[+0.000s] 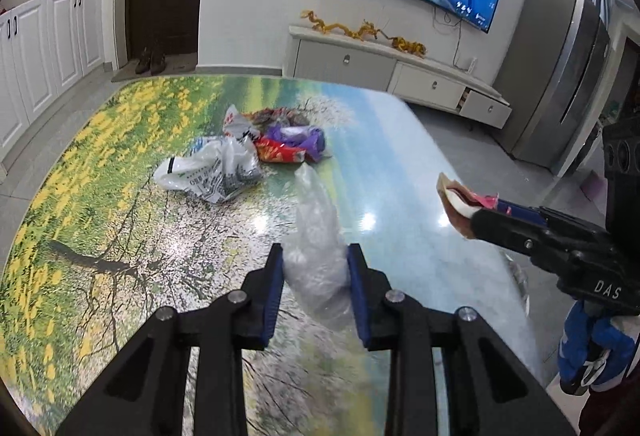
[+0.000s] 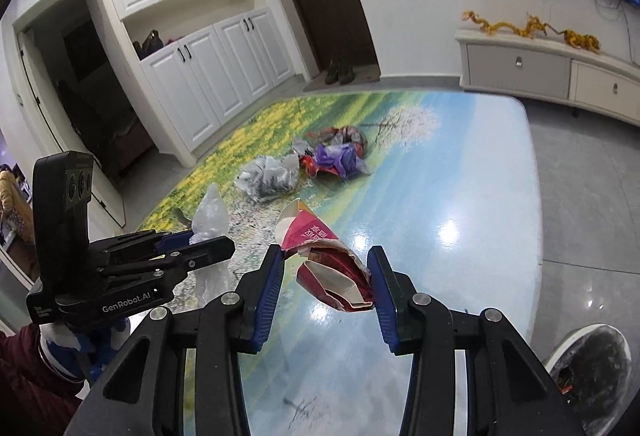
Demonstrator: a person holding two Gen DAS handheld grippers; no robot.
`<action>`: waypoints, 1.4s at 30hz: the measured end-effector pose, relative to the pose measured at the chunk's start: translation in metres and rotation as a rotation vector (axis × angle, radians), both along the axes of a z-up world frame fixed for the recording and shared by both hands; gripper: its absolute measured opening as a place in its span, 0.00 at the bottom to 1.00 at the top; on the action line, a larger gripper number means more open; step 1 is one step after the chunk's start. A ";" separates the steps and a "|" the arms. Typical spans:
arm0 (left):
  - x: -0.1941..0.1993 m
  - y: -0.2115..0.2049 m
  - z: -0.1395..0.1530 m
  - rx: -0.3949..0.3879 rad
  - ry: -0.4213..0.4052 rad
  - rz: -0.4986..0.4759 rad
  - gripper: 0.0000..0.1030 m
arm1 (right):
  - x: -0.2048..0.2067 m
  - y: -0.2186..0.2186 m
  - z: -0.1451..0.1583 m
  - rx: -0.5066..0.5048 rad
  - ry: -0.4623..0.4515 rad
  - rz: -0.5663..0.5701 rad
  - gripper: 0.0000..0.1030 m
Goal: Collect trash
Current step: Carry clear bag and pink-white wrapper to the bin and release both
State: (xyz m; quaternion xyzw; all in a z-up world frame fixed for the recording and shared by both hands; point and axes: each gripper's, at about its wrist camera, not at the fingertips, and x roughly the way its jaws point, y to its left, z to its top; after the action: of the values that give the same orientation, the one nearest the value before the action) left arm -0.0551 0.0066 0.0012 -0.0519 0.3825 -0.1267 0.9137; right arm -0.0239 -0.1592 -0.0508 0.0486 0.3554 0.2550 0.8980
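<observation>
My left gripper is shut on a clear crumpled plastic bag held above the table; it also shows in the right wrist view. My right gripper is shut on a torn red and white paper carton, seen from the left wrist at the right. A pile of trash lies mid-table: a white printed plastic bag, red and purple snack wrappers. The same pile shows in the right wrist view.
The table has a glossy landscape print, with its right edge beside grey floor tiles. A bin with a dark liner stands at the lower right of the table. A TV cabinet, fridge and white cupboards line the walls.
</observation>
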 end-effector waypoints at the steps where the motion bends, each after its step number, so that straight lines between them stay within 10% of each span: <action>1: -0.006 -0.002 0.005 0.001 -0.013 -0.003 0.28 | -0.005 -0.002 0.003 0.003 -0.008 -0.004 0.41; 21: -0.030 -0.128 0.059 0.024 -0.095 -0.262 0.28 | -0.085 -0.122 0.032 0.070 -0.154 -0.262 0.41; 42: 0.044 -0.391 -0.028 0.071 0.126 -0.677 0.32 | -0.073 -0.335 -0.086 0.107 0.134 -0.788 0.47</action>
State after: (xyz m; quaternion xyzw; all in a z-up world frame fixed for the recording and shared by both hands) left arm -0.0108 -0.3849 -0.0265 0.1019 0.4378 -0.4058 0.7958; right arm -0.0970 -0.4944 -0.1367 0.2441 0.3534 -0.0943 0.8981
